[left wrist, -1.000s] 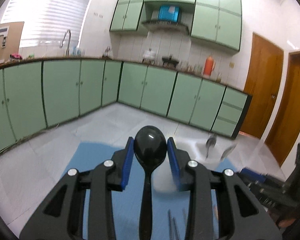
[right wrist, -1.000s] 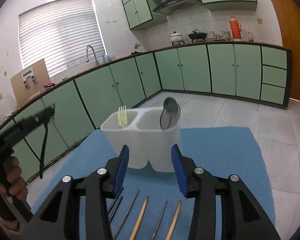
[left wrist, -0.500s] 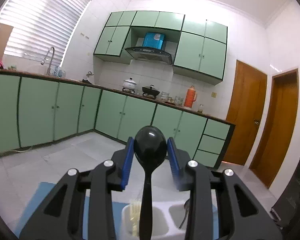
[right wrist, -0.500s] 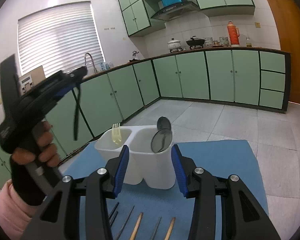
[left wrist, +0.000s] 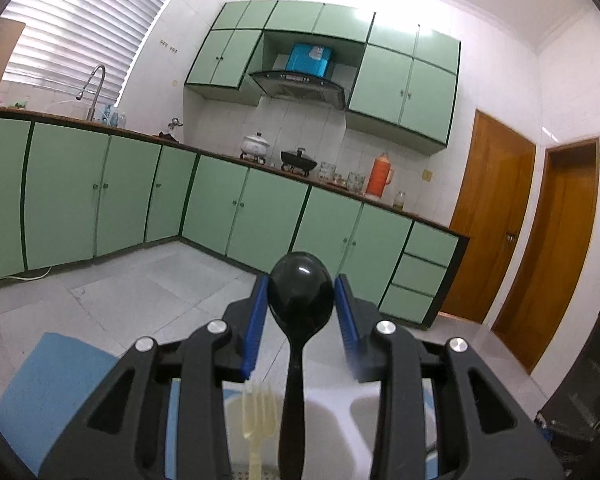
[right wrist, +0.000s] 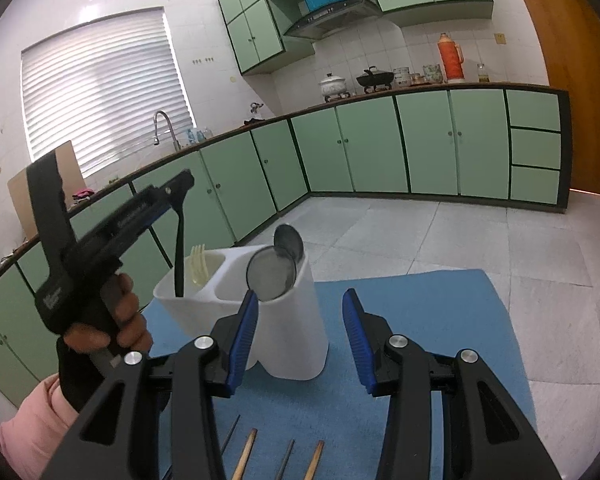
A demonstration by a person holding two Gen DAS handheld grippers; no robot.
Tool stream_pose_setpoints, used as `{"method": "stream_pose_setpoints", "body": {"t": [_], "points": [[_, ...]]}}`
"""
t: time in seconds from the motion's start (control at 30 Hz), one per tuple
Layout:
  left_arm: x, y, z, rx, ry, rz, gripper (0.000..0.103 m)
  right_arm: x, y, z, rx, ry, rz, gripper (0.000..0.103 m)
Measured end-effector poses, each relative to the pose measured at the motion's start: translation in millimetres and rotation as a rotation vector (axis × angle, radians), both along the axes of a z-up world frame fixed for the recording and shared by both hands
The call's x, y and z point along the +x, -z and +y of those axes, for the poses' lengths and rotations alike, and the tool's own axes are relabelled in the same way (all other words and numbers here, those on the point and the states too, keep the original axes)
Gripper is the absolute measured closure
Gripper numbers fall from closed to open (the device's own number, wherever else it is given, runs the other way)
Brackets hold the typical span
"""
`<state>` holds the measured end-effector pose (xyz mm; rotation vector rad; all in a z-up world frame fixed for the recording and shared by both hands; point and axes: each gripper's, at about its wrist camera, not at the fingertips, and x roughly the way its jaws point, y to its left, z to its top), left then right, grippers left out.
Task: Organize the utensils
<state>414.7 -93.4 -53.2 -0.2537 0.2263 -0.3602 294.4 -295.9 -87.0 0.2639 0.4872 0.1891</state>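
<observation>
A: What does the left wrist view give that the right wrist view lacks?

B: The grip itself. The left gripper [left wrist: 301,300] is clamped on the bowl of a black spoon [left wrist: 300,296], its handle hanging toward 6 o'clock over the white holder [left wrist: 332,408]. A pale plastic fork [left wrist: 256,412] stands in the compartment at 7 o'clock of the handle.

A: And the right wrist view?

B: It shows the left gripper [right wrist: 176,190] from the side, at 9 o'clock, in a hand [right wrist: 112,320] with a pink sleeve [right wrist: 32,420]. The spoon [right wrist: 179,248] hangs with its tip down in the holder [right wrist: 292,320], in the same compartment as the fork [right wrist: 198,264]. The other compartment has 2 metal spoons [right wrist: 276,268]. The right gripper [right wrist: 300,326] stands partly open, nothing between its pads, just in front of the holder.

A: The surface and room?

B: A blue mat [right wrist: 420,320] on grey floor tiles [right wrist: 400,228], green cabinets [right wrist: 380,148] along 2 walls, a range hood [right wrist: 332,16], an orange thermos [right wrist: 451,58] and a wooden door [left wrist: 488,220].

A: Anything unclear?

B: At 6 o'clock in the right wrist view, 2 wooden chopsticks [right wrist: 246,452] and 2 dark thin rods [right wrist: 230,440] are cut off by the frame edge; I cannot tell what the rods are.
</observation>
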Motion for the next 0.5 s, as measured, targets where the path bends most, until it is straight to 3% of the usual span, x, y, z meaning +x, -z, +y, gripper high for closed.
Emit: {"method": "stream_pose_setpoints", "body": {"t": [0.17,0.3,0.5], "points": [[-7.8,15.1,9.9,0.005,-0.011,0.031,0.069,3.1,3.8,3.1,0.007,-0.009,0.017,0.059],[-18.5,19.5,21.1,-0.006,-0.019,0.050,0.059,4.6,5.5,3.9,0.006,-0.012,0.024,0.059],[-42.8,18.0,31.2,0.036,-0.030,0.052,0.058,3.2,5.9,4.8,0.002,-0.013,0.030,0.059]]}}
